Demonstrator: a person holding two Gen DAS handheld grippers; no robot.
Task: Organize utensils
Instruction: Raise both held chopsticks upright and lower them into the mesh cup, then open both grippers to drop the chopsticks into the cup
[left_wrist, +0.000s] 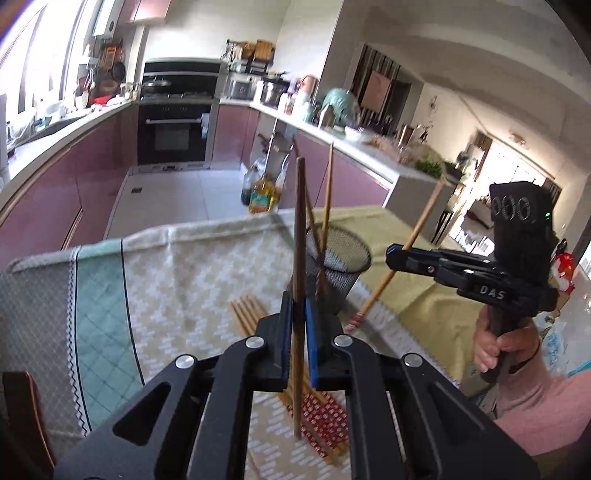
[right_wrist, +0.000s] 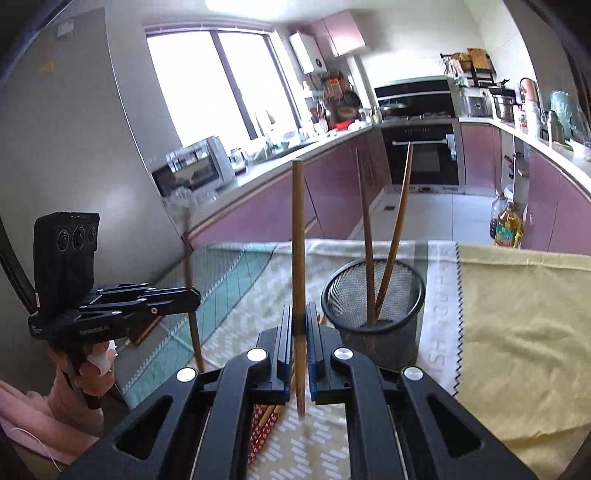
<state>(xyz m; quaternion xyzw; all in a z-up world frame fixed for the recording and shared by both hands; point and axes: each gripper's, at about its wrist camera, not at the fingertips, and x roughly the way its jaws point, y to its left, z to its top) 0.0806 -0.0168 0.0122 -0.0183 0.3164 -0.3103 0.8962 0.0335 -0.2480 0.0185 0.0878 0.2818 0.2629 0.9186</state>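
A kitchen table draped in patterned cloths, seen from 2 handheld grippers. The left gripper is clamped on a dark brown chopstick, which stands nearly upright between its blue-padded jaws, the lower tip hanging above the table. The right gripper is likewise closed on a lighter wooden chopstick, upright in its own camera's view and slanted, red patterned end low, in the left wrist view. A black mesh cup stands on the cloth just beyond both grippers, holding 2 chopsticks that lean apart, their tops well above the rim. A bundle of loose chopsticks with red patterned ends lies flat on the cloth beneath the left gripper, beside the cup. The person's right hand and left hand grip the tool handles, each above a pink sleeve. Behind the table, mauve cabinets and a black oven line the kitchen, with bottles of oil on the tiled floor.
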